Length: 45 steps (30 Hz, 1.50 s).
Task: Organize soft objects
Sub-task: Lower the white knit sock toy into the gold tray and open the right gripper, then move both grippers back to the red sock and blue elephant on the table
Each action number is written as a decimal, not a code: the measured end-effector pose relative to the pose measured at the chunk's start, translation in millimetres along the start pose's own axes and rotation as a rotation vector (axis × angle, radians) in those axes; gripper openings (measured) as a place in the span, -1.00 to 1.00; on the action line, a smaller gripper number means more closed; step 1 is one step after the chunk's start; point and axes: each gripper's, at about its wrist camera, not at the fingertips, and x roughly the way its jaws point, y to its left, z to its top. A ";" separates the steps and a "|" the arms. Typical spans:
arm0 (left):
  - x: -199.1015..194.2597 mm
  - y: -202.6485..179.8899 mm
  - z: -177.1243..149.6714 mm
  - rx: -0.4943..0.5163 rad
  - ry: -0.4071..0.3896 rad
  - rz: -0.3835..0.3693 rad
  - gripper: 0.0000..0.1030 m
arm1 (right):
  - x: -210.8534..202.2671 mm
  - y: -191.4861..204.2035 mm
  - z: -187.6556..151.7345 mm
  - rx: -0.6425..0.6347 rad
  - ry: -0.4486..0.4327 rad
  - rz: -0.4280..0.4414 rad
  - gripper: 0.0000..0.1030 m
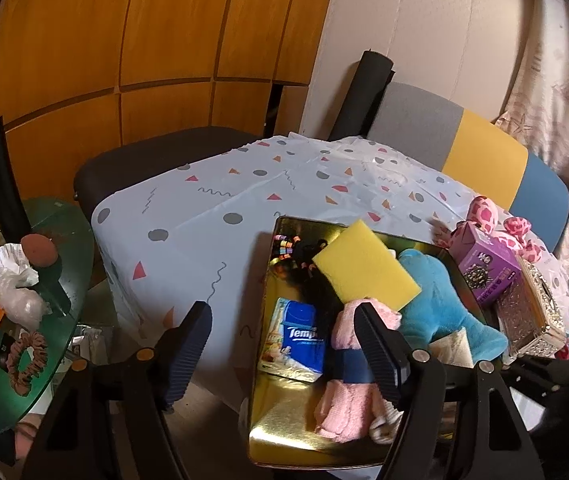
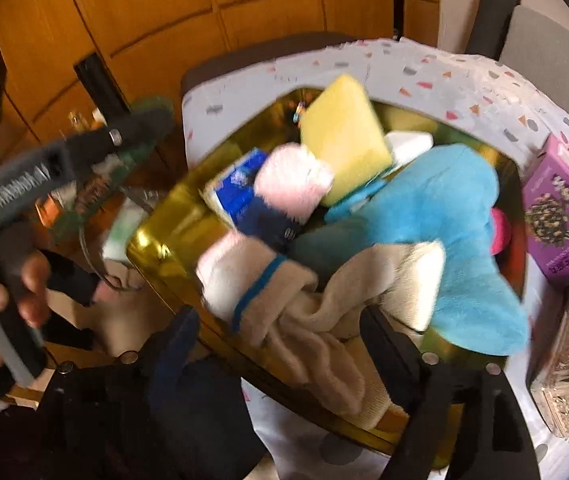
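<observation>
Left gripper (image 1: 284, 344): jaws stand apart with nothing clamped; it hangs over the near left edge of the tray, and a hand (image 2: 0, 296) holds its grip in the right wrist view. Right gripper (image 2: 280, 344): jaws wide, no pad pressing on anything; beige cloth lies below and between the fingers, loose. That view is blurred.

Gold tray (image 1: 284, 432), one, shiny and rectangular, sits on the patterned tablecloth (image 1: 212, 184) and holds the soft items, heaped together and overlapping:

- Blue plush toy (image 1: 440, 300), one, fuzzy, bright turquoise, right half of the tray.
- Beige cloth (image 2: 324, 320), one bundle as far as can be told, with a blue stripe, at the near edge.
- Pink towel (image 1: 348, 396), one, fluffy, with a dark blue band, near the middle.
- Yellow sponge (image 1: 364, 268), one, rectangular, tilted on top of the heap.
- Tissue pack (image 1: 298, 340), one, blue and white, lying flat on the left of the tray.

Outside the tray, on its right: purple box (image 1: 488, 264), one; pink spotted plush (image 1: 484, 212), count unclear; ornate glittering box (image 1: 532, 320), one, touching the purple box.

Green side table (image 1: 64, 280) at left carries one brown scrunchie (image 1: 24, 360) and mixed clutter.
</observation>
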 end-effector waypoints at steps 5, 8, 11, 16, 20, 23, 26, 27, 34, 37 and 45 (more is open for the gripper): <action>-6.2 -11.0 2.6 0.032 -0.015 -0.018 0.44 | -34.7 -19.4 -5.4 0.080 -0.079 0.008 0.63; -10.9 -22.2 2.8 0.063 -0.021 -0.034 0.45 | -54.8 -32.8 -19.3 0.126 -0.119 -0.018 0.63; -16.0 -36.7 1.0 0.100 -0.022 -0.063 0.46 | -68.8 -45.3 -33.6 0.175 -0.150 -0.051 0.63; -24.2 -67.4 -3.4 0.168 -0.024 -0.123 0.47 | -87.5 -64.1 -60.2 0.234 -0.176 -0.131 0.63; -29.3 -96.2 -10.2 0.235 -0.015 -0.182 0.47 | -103.9 -85.1 -84.8 0.288 -0.182 -0.185 0.63; -32.2 -117.9 -15.7 0.285 -0.003 -0.221 0.47 | -118.1 -105.5 -103.8 0.348 -0.194 -0.219 0.63; -35.3 -140.0 -22.3 0.346 0.005 -0.261 0.47 | -133.0 -127.9 -122.9 0.420 -0.212 -0.263 0.63; -35.8 -147.3 -24.1 0.362 0.010 -0.274 0.47 | -138.7 -136.8 -129.7 0.446 -0.217 -0.279 0.63; -40.3 -197.7 -37.4 0.481 0.032 -0.359 0.47 | -177.0 -189.0 -172.9 0.602 -0.236 -0.418 0.63; -42.8 -215.3 -42.7 0.518 0.035 -0.387 0.47 | -194.6 -209.2 -191.8 0.670 -0.243 -0.483 0.63; -51.1 -265.8 -59.5 0.625 0.052 -0.474 0.47 | -246.7 -269.1 -253.9 0.900 -0.306 -0.662 0.63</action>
